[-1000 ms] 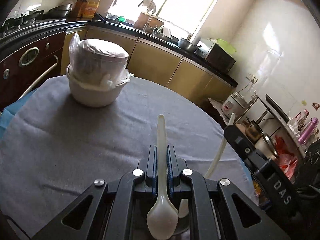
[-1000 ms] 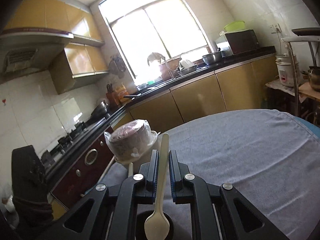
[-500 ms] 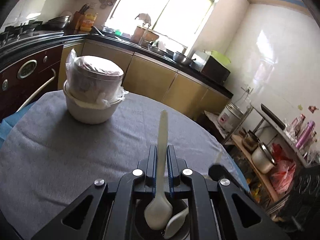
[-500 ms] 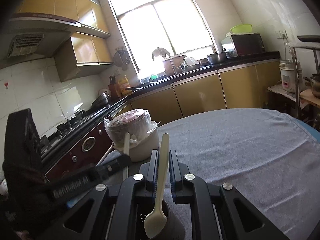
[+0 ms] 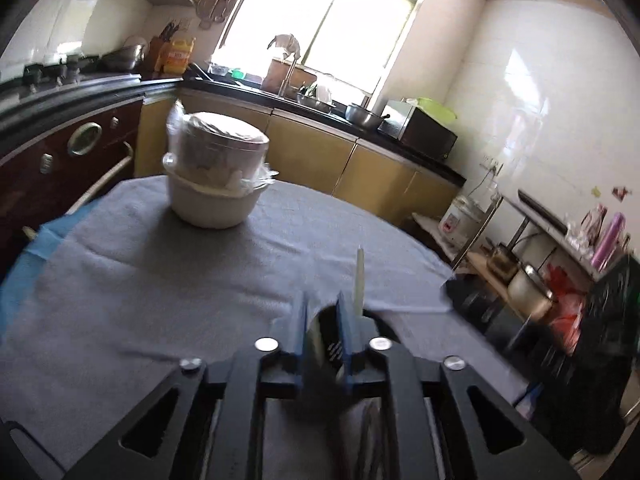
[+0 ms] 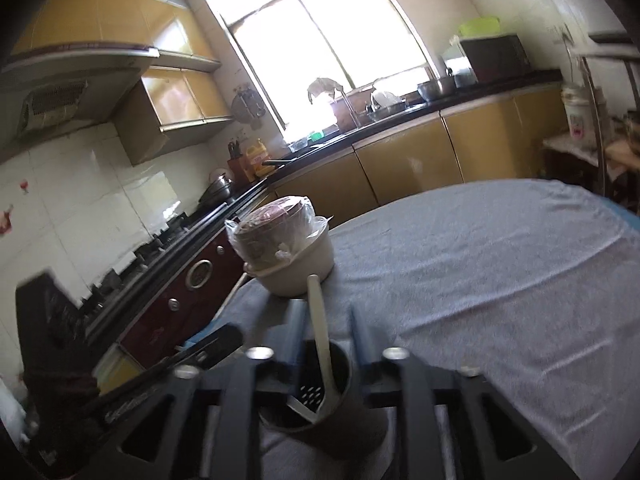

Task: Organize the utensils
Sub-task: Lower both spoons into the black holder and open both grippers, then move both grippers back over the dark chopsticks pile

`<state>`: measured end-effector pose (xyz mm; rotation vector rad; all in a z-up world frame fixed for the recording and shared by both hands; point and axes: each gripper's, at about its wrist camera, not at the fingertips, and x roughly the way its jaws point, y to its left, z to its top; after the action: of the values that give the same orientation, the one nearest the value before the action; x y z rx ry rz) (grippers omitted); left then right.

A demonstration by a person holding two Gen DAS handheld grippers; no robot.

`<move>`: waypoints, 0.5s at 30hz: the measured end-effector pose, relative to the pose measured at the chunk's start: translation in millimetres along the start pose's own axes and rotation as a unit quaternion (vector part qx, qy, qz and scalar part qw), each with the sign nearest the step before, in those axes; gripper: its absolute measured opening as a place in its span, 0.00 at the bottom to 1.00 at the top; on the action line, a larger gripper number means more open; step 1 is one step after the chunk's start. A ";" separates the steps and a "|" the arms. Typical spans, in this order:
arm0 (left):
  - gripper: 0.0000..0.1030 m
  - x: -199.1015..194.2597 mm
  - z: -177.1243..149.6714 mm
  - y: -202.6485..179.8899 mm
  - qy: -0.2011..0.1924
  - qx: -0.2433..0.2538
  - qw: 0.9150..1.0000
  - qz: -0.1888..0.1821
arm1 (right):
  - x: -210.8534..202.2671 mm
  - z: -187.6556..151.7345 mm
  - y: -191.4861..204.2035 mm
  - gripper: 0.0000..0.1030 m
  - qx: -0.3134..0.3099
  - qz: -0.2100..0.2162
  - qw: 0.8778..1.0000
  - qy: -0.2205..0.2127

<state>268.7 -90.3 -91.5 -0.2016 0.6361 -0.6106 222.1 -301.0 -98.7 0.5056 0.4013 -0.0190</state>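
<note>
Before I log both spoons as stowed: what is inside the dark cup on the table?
In the right wrist view the dark cup holds one white spoon, handle sticking up, leaning on the rim. The perforated inner wall shows; the bowl end and cup bottom are hidden. I cannot confirm a second spoon.

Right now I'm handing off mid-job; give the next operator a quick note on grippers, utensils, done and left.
Left gripper: jaws just opened, nothing between them; its spoon stands beside it.
Right gripper: jaws just opened, spoon loose between them, not gripped.
Holder: dark cup on the grey cloth, spoon standing in it. How many spoons it holds is unclear.
Done: both spoons let go at the holder.
Left: back both grippers away; no other loose utensils show. Covered bowl untouched.
</note>
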 end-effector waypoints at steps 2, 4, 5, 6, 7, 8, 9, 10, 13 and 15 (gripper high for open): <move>0.35 -14.0 -10.6 2.9 0.009 0.013 1.000 0.022 | -16.0 0.7 -5.0 0.39 0.017 0.003 1.000 -0.010; 0.39 -28.0 -24.1 4.6 0.020 0.024 0.998 0.046 | -33.9 -0.1 -9.8 0.39 0.030 0.002 0.999 -0.016; 0.39 -33.5 -30.4 3.9 0.027 0.032 0.997 0.059 | -40.6 -0.8 -11.2 0.39 0.031 0.001 0.999 -0.018; 0.43 -40.6 -39.2 2.9 0.037 0.039 0.996 0.074 | -46.9 -2.0 -12.1 0.39 0.031 0.000 0.999 -0.018; 0.47 -44.1 -43.7 2.2 0.043 0.041 0.995 0.080 | -53.1 -3.9 -12.7 0.39 0.027 -0.006 0.999 -0.016; 0.48 -50.5 -51.6 0.5 0.048 0.041 0.994 0.089 | -59.2 -6.6 -13.4 0.39 0.024 -0.014 1.000 -0.011; 0.50 -55.8 -57.8 -1.3 0.052 0.039 0.993 0.096 | -64.6 -9.6 -14.6 0.39 0.024 -0.018 1.000 -0.005; 0.53 -58.9 -62.7 -2.2 0.055 0.037 0.993 0.100 | -67.9 -11.0 -16.3 0.39 0.025 -0.016 1.000 -0.001; 0.55 -68.0 -79.2 -12.6 0.072 0.037 0.991 0.106 | -81.2 -18.8 -19.5 0.39 0.030 -0.020 0.999 0.020; 0.56 -71.7 -87.6 -21.8 0.088 0.038 0.989 0.109 | -88.3 -22.9 -20.6 0.39 0.029 -0.019 0.999 0.029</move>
<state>159.3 -65.0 -117.7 -0.0058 0.7916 -0.4425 129.8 -315.2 -93.2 0.5560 0.4690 -0.0535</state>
